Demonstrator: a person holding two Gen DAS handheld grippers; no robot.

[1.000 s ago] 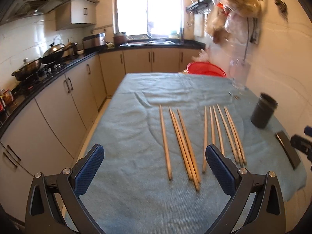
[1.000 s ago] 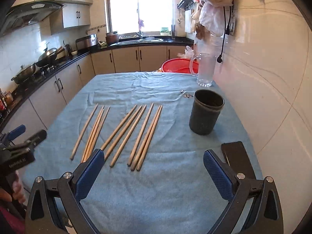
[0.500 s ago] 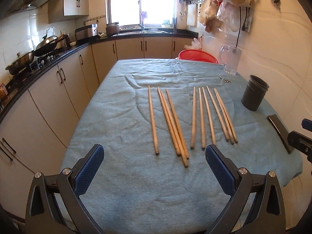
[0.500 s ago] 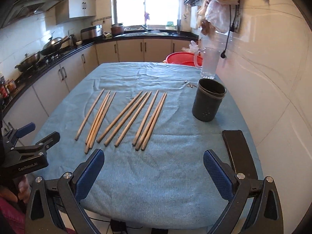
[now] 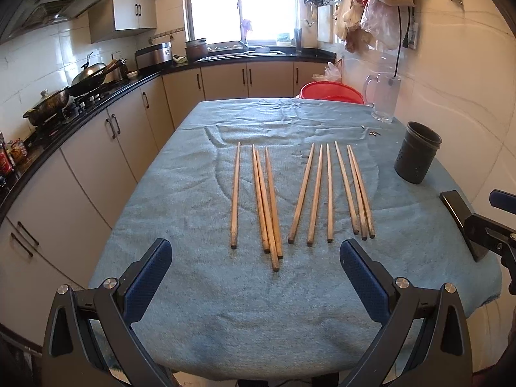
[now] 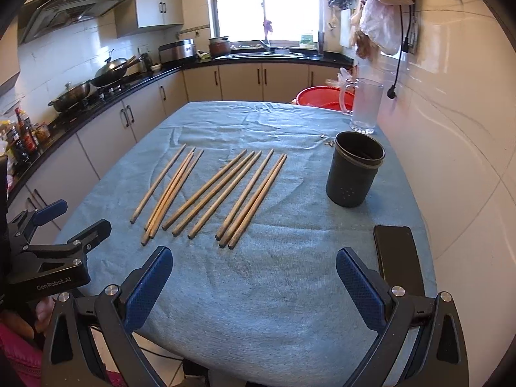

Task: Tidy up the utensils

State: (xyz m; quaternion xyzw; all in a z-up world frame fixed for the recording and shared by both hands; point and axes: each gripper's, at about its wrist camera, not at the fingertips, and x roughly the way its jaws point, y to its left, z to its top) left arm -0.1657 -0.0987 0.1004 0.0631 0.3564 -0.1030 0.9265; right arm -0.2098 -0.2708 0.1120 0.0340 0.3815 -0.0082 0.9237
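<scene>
Several wooden chopsticks (image 5: 300,195) lie side by side on the blue cloth of the table (image 5: 225,322), also seen in the right wrist view (image 6: 222,190). A dark grey utensil cup (image 5: 416,153) stands upright and empty at the right, also in the right wrist view (image 6: 354,174). My left gripper (image 5: 256,277) is open and empty, held over the table's near edge short of the chopstick ends. My right gripper (image 6: 254,280) is open and empty, near the front edge, right of the left gripper (image 6: 64,225).
A black phone (image 6: 398,258) lies at the table's front right. A clear glass pitcher (image 6: 366,106) stands at the far right by the tiled wall. A red basin (image 6: 322,96) sits beyond the far edge. Kitchen counters and a stove (image 5: 58,103) run along the left.
Both grippers have pulled back and risen from the table; the chopsticks and cup look farther away. Nothing on the table has moved. Both stay open.
</scene>
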